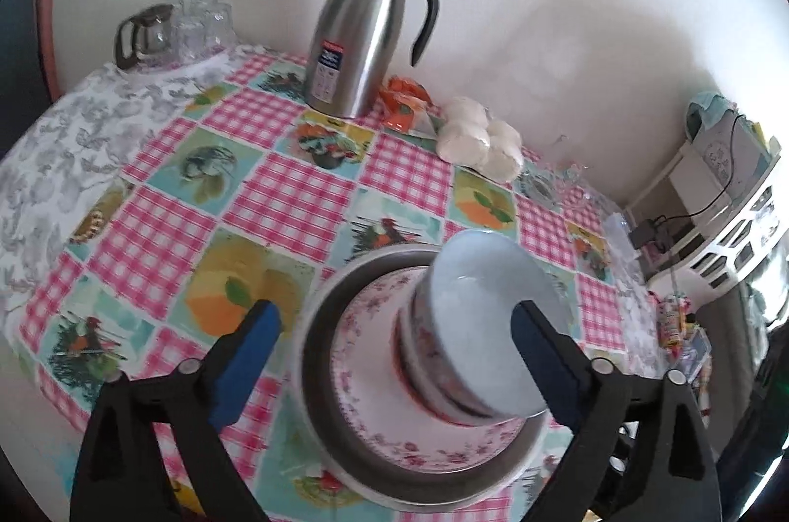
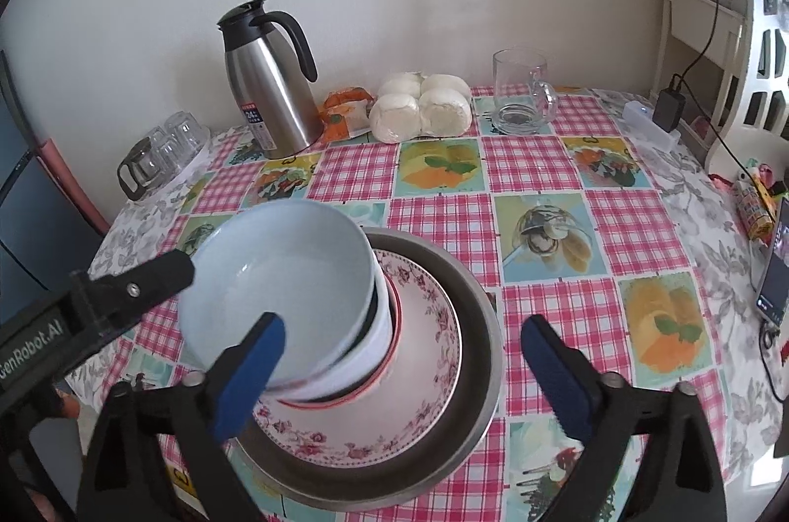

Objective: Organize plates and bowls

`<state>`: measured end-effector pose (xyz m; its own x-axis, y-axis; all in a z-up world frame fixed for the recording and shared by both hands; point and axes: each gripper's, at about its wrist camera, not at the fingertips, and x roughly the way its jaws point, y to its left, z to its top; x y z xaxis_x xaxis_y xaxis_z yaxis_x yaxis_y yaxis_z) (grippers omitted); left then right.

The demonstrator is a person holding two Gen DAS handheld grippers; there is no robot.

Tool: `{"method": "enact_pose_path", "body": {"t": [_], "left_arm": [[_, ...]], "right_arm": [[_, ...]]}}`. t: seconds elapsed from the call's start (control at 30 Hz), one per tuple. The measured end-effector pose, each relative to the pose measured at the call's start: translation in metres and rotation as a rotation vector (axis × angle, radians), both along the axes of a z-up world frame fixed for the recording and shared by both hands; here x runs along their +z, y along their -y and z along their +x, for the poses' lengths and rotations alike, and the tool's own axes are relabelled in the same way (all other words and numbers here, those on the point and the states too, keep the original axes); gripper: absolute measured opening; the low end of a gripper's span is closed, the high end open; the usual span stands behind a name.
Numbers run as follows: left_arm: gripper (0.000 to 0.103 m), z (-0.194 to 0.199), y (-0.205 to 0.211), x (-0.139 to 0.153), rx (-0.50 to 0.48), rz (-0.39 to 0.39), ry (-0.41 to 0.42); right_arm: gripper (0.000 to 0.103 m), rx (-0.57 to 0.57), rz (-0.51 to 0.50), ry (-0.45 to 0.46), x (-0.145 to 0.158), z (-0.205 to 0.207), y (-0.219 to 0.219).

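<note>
A light blue bowl (image 1: 488, 290) (image 2: 286, 275) tops a leaning stack of white bowls (image 1: 429, 374) (image 2: 379, 354). The stack stands on a pink floral plate (image 1: 365, 354) (image 2: 424, 324) inside a round metal basin (image 1: 315, 324) (image 2: 478, 324). My left gripper (image 1: 397, 315) is open, its blue pads wide apart on either side of the stack and touching nothing. My right gripper (image 2: 404, 328) is open too, with its left pad in front of the blue bowl and clear of it. The right wrist view shows a black finger (image 2: 148, 280) of the left gripper beside the bowl.
On the checked tablecloth at the back stand a steel thermos jug (image 1: 355, 43) (image 2: 271, 88), an orange packet (image 1: 404, 102), bagged white buns (image 1: 481, 139) (image 2: 419, 107), a glass mug (image 2: 522, 93) and upturned glasses (image 1: 172, 28) (image 2: 158, 157). A phone (image 2: 774, 270) and a white shelf (image 2: 715, 4) are at the right.
</note>
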<state>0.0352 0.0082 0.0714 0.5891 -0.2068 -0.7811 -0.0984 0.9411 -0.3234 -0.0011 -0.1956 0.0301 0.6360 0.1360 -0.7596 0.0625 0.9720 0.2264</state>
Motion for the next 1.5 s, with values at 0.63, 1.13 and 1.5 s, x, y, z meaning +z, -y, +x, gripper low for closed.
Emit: {"method": "enact_pose_path", "body": {"t": [0.63,1.13,1.5], "left_arm": [[0.096,-0.052,-0.007,-0.042,0.023,0.217,-0.119],[0.096,-0.060,0.003,-0.062,-0.002,0.305,-0.235],[0.096,-0.063,0.002,-0.066,0.004,0.328,-0.266]], "right_arm": [[0.103,-0.016,-0.052,-0.053,-0.037,-0.051,0.006],[0.103,-0.027,-0.081,-0.111,-0.055,-0.059,0.010],[0.103,-0.031,-0.091,-0.139,-0.064,-0.062,0.011]]}}
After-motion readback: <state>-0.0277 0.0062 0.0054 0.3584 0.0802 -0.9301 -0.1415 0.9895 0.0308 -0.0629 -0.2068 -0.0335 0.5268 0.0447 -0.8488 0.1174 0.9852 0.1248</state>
